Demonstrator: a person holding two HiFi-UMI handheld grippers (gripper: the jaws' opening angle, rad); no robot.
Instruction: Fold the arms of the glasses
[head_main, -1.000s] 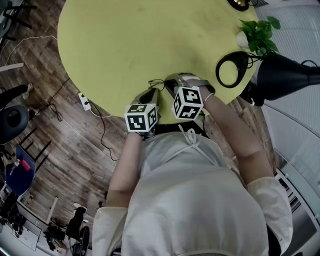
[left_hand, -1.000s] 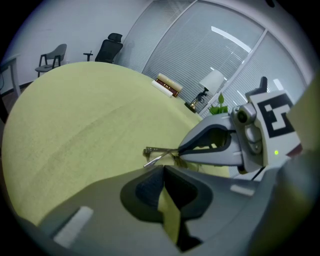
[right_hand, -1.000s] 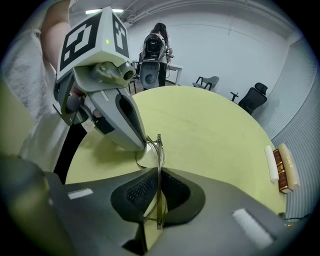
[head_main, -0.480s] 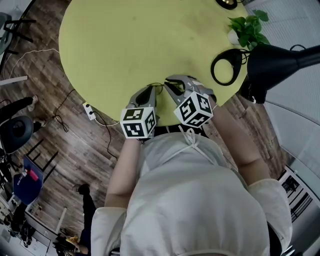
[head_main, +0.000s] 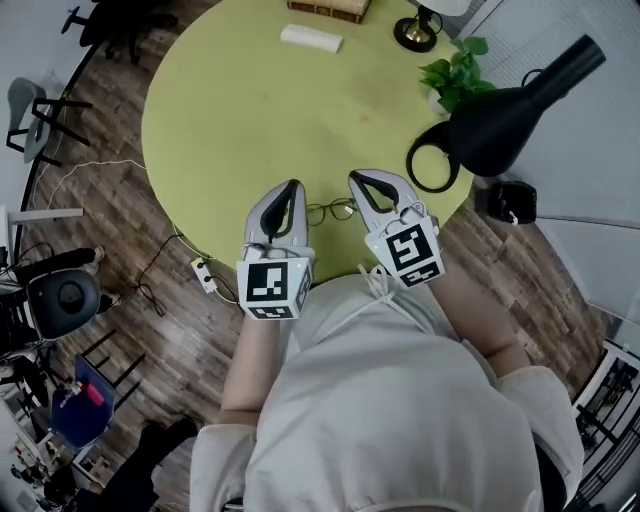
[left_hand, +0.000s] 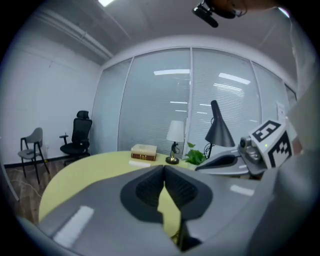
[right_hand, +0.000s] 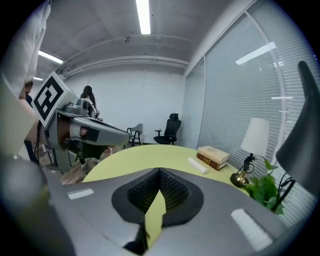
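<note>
plainly light and fragile, the thin-wire glasses (head_main: 333, 211) lie by the table's (head_main: 250, 100) near edge, between both grippers; best pinched softly on a temple arm near its hinge. the left gripper (head_main: 291, 188) and right gripper (head_main: 362, 180) hover, jaws closed together, holding nothing.

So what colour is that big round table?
The table is a plain pale yellow-green, with no pattern. The head view shows it best.
</note>
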